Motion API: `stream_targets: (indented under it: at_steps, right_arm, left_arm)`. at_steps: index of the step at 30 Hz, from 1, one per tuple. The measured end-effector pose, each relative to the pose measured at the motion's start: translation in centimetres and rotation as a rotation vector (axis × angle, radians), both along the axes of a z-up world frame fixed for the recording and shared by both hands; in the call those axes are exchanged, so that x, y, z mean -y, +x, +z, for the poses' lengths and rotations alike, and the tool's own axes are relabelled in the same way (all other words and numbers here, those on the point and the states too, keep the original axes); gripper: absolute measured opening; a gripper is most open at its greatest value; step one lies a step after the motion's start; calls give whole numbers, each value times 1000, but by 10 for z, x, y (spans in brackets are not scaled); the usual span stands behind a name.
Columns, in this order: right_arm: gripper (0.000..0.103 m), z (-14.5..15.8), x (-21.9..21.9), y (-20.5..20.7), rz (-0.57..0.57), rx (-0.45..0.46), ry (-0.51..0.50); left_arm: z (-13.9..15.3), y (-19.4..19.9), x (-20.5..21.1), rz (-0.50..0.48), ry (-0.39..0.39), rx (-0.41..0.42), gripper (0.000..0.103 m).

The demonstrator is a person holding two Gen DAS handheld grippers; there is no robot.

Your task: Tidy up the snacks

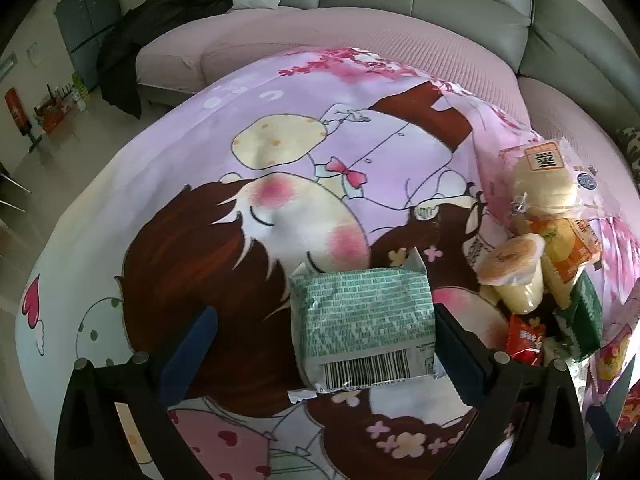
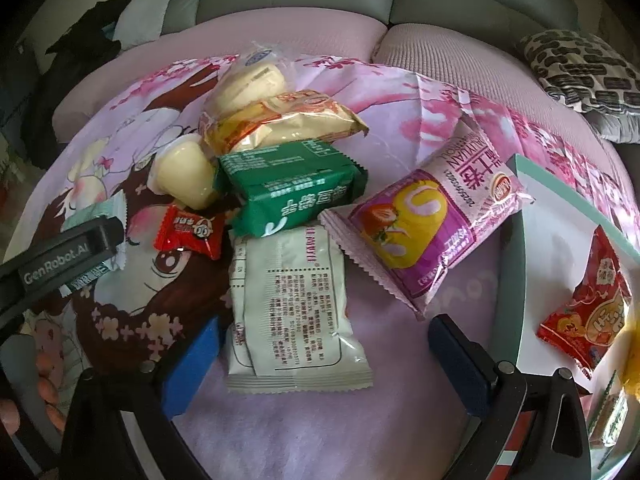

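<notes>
The left tongs (image 1: 326, 344) stood apart around a pale green crinkly foil snack packet (image 1: 362, 322), barcode end nearest, long axis running near to far on the cartoon-print cloth (image 1: 240, 120). The right tongs (image 2: 326, 356), also apart, straddled a white printed sachet (image 2: 292, 312). Closing on each seemed next

"GenRobot.AI" on left gripper (image 2: 76, 254)

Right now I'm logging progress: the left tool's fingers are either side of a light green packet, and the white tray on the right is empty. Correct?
Not quite. The left tool does bracket the light green packet, but the right wrist view shows the white tray already holds a red snack packet.
</notes>
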State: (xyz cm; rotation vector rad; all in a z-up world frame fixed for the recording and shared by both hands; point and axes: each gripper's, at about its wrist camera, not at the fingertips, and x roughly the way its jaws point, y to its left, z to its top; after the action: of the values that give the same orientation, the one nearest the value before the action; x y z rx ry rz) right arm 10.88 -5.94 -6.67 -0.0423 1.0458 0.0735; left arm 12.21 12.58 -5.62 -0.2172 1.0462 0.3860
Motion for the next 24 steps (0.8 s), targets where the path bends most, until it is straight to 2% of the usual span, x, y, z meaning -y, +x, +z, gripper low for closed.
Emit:
stream_targets:
  at_steps: [4,14,24]
  right_arm:
    - [103,-2,-1,1,3,2,6]
    - [103,-3,-2,1,6,2,10]
    - [103,-4,-3,-6,-4,37,-9]
  left_arm:
    - [-2,1,5,-16,31,-12,103]
    - [-6,3,10,-27,51,-12,103]
    - [-8,2,9,17,21,-11,103]
